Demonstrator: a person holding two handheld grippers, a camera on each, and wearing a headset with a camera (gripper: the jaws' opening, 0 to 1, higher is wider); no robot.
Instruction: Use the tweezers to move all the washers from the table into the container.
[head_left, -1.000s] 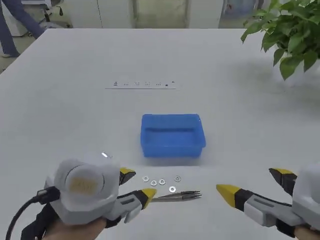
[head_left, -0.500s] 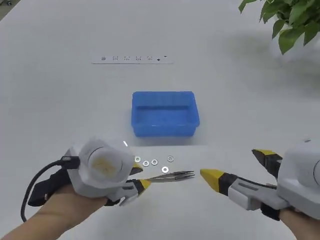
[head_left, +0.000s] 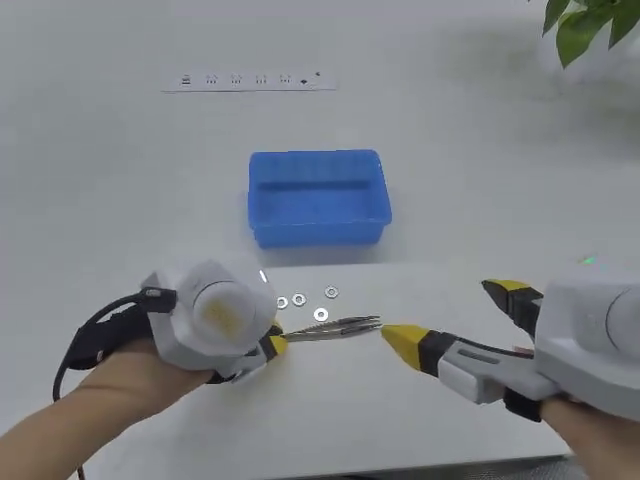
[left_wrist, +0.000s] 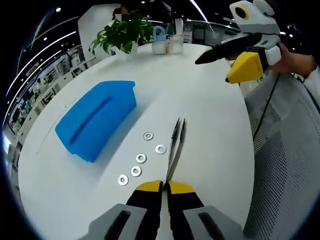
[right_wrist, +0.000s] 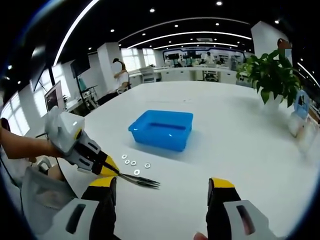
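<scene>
The left gripper (left_wrist: 166, 187) has its jaws clamped on the rear end of the tweezers (left_wrist: 175, 142), whose tips point ahead toward the right gripper (head_left: 452, 314). Whether the tweezers rest on the table (head_left: 480, 180) or hang just above it is hard to tell. Five washers (left_wrist: 141, 158) lie just beside the tweezers, between the left gripper and the blue container (head_left: 318, 236). The right gripper's jaws stand wide apart, holding nothing, near the tweezer tips.
</scene>
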